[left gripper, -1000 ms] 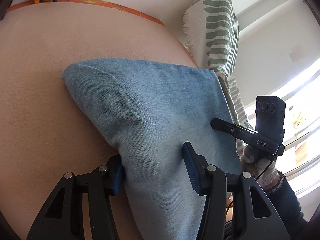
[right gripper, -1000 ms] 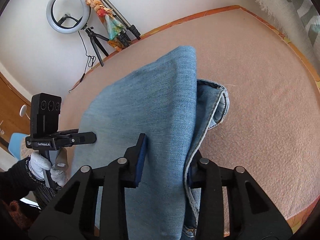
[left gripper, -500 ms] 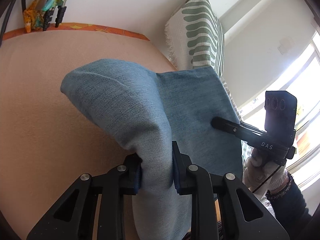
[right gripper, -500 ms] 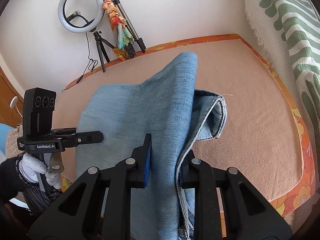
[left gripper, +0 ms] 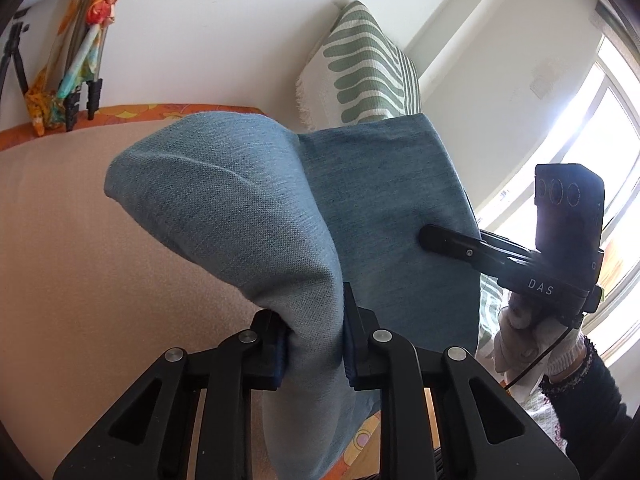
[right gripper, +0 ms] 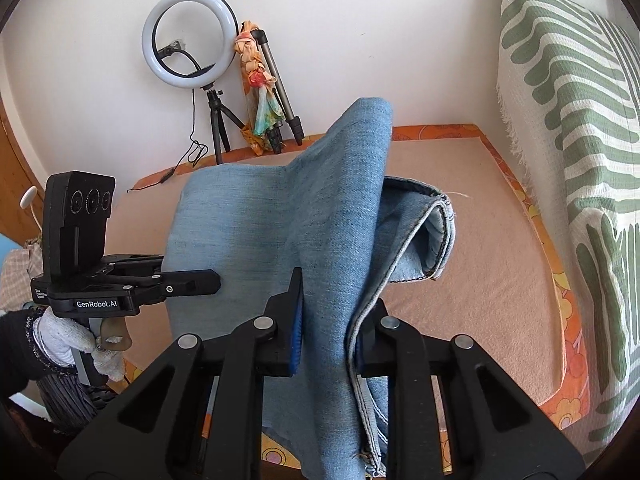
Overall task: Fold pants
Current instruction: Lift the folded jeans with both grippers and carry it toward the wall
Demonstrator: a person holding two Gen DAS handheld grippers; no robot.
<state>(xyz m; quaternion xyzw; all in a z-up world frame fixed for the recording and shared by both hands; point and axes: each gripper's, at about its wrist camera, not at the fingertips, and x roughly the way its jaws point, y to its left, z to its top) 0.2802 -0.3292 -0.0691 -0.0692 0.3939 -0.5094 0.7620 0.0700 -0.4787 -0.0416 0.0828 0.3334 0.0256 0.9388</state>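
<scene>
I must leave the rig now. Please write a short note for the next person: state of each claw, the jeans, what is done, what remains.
Left claw: closing, pads pinching a denim fold.
Right claw: shut on the jeans' seamed edge.
Jeans: near end raised off the peach blanket, far part lying on it.
Done: both grips taken, edge lifted.
Left: carry the raised end over, lay it flat, release.

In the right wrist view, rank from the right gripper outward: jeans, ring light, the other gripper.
1. jeans, pinched in the right gripper.
2. left gripper, to the left, on the jeans' far edge.
3. ring light, against the back wall.
</scene>
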